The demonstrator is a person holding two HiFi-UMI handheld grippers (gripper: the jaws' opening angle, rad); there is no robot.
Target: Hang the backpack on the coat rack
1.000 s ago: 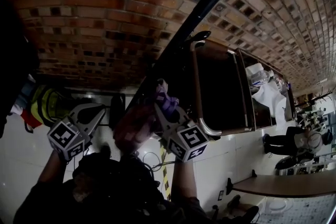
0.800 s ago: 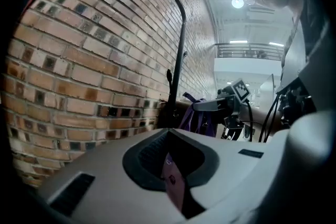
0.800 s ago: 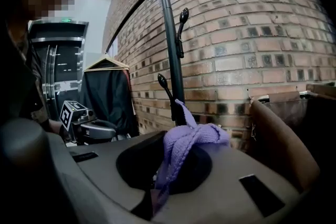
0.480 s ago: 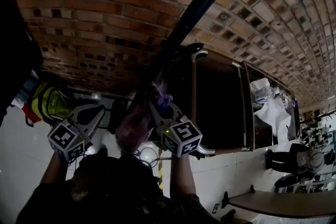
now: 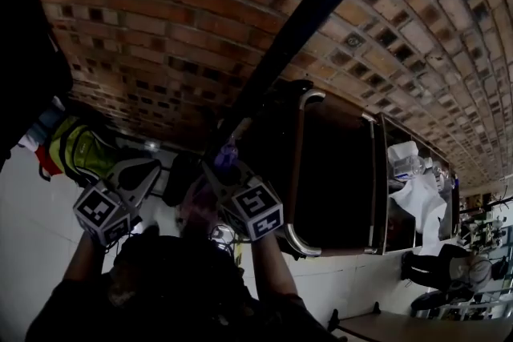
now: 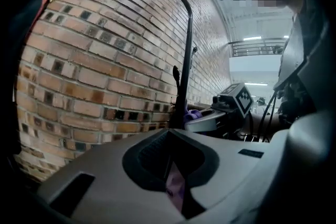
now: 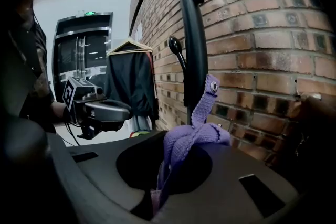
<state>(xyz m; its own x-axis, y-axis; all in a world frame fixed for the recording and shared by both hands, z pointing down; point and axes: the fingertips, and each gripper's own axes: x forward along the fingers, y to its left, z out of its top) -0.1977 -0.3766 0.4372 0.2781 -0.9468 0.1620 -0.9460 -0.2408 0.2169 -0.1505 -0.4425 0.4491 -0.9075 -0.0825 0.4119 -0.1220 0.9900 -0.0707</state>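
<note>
The black coat rack pole (image 5: 304,24) slants up across the brick wall, and its knobbed pegs (image 7: 176,45) show in the right gripper view. A pink-purple backpack (image 5: 196,204) hangs low between my hands, dark and partly hidden. My right gripper (image 5: 224,162) sits close against the pole, shut on a purple knitted piece (image 7: 195,131) of the backpack that stands up from its jaws. My left gripper (image 5: 140,174) is to the left of the backpack, away from the pole. Its jaws are closed on a thin pink-purple strip (image 6: 176,186).
A dark wooden cabinet with a metal frame (image 5: 298,172) stands right of the pole. A yellow-green bag (image 5: 76,152) lies by the wall at left. A black coat on a hanger (image 7: 131,81) hangs further along the wall. A person (image 5: 449,268) is far right.
My right gripper has come down and left along the pole, still holding the purple piece. The left gripper has hardly shifted in view. The cabinet has slid lower right in the picture.
</note>
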